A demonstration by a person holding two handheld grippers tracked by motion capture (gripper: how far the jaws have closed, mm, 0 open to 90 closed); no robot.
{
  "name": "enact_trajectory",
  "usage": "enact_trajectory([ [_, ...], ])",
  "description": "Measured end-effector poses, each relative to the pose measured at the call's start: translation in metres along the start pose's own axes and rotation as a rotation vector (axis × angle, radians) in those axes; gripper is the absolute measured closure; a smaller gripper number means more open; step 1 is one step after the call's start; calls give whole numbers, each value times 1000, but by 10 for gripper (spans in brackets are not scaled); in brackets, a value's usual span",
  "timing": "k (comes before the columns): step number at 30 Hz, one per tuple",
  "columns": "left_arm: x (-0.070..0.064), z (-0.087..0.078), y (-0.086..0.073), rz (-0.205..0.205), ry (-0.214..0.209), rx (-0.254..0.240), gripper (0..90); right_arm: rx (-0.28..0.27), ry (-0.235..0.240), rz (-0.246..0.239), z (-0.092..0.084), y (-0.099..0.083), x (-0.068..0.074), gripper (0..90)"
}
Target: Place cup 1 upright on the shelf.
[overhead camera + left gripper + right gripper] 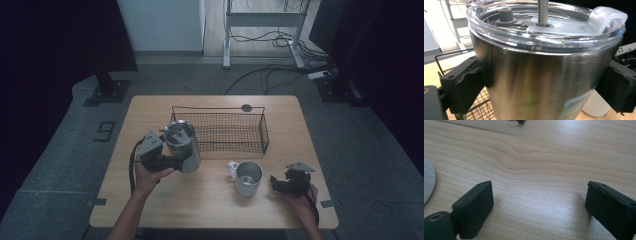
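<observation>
The left hand-held gripper (172, 160) clamps the steel tumbler (544, 82) mid-body; its smooth, heavy-looking wall may slip. The right hand-held gripper (541, 205) gapes empty over the bench (549, 157).

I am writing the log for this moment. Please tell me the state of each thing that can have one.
Steel tumbler: upright, clear lid on, straw through the lid, clamped by the left gripper.
Left gripper: shut on the tumbler.
Right gripper: open, holding nothing, low over the table.
White mug: upright, appears empty, standing free.
Wire basket: upright, appears empty.
</observation>
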State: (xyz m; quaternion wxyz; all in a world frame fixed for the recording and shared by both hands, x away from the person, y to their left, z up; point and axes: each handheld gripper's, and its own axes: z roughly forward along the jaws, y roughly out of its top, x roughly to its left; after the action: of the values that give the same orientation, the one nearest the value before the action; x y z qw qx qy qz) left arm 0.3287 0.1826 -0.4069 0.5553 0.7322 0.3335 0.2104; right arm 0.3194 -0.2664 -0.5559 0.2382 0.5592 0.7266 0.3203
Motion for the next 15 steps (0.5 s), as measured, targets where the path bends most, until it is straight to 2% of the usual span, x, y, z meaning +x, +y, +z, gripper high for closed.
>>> enact_trajectory([
  [15,7,8,8,-5,10,-1,44,0,0,1,0,0,0,80],
])
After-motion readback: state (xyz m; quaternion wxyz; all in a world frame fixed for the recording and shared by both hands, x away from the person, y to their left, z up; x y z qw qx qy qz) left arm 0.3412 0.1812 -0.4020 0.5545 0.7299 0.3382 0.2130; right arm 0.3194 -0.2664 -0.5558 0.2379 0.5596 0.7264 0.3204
